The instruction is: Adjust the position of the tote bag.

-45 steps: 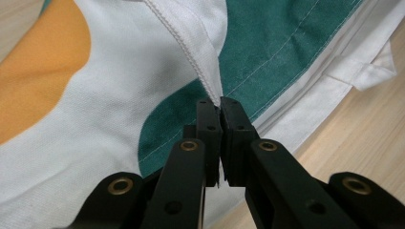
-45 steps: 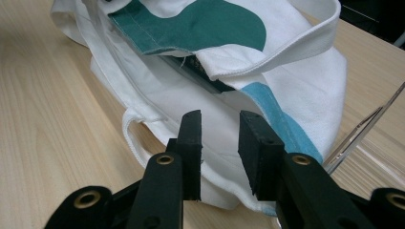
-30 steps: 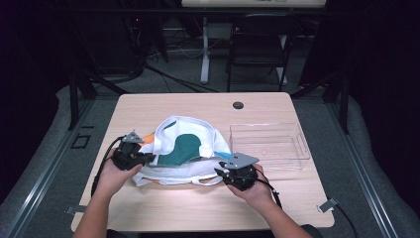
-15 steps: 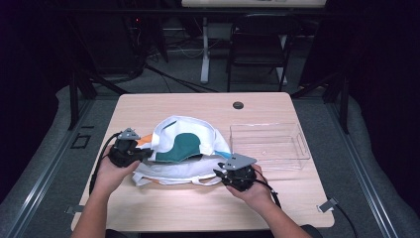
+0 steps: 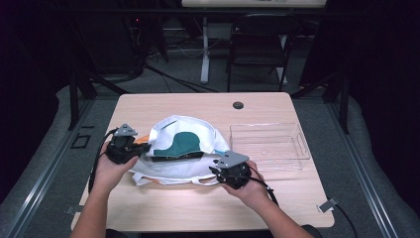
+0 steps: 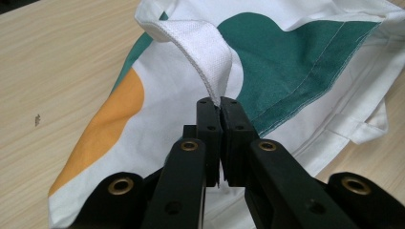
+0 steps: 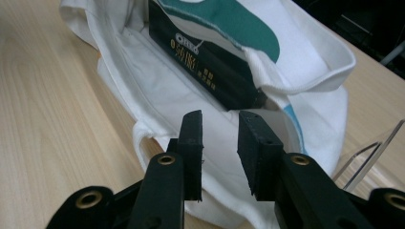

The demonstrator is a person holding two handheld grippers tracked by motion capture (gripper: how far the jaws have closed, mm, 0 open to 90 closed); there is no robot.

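Lifted a bit higher now, the bag (image 5: 183, 148) is held up by its handle (image 6: 205, 52) in the left gripper (image 6: 220, 102)'s pinched-tight jaws, the dark box (image 7: 210, 71) is half inside, and the right gripper (image 7: 219, 121), jaws a little apart and holding nothing, must push it in.

Both forearms are bare, with no sleeve in sight. The left gripper (image 5: 130, 148) and the right gripper (image 5: 229, 171) are black, each topped by a grey three-cornered plate, and a black cable trails from each toward the near edge of the desk (image 5: 198, 208). Their jaws are matte black bars with brass-coloured rivets and what look like small screw holes.
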